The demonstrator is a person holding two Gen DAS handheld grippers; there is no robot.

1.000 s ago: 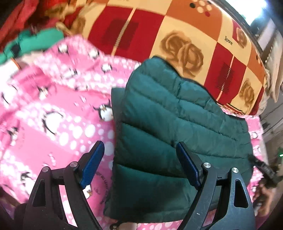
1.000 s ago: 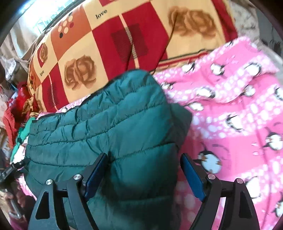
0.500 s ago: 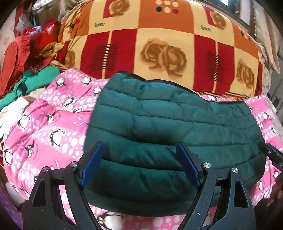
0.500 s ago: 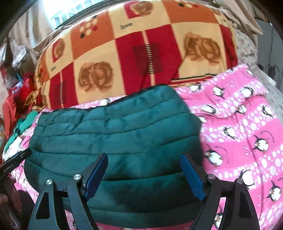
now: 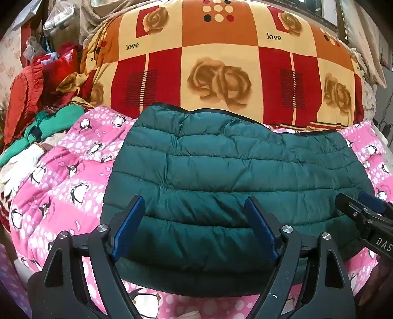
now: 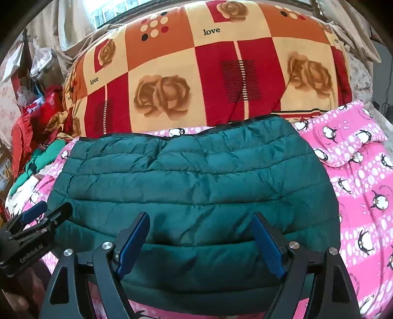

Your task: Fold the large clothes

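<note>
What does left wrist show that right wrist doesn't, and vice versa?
Left wrist only: the right gripper entering at the right edge. Right wrist only: the left gripper entering at the left edge, and the bright window above. Both: the folded green puffer jacket flat on the pink penguin blanket, the rose-patterned quilt behind, red clothes piled left, each gripper open and empty.

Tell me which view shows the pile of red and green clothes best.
The left wrist view: the pile of red and green clothes appears larger and fuller there. In the right wrist view it is squeezed against the left edge.
</note>
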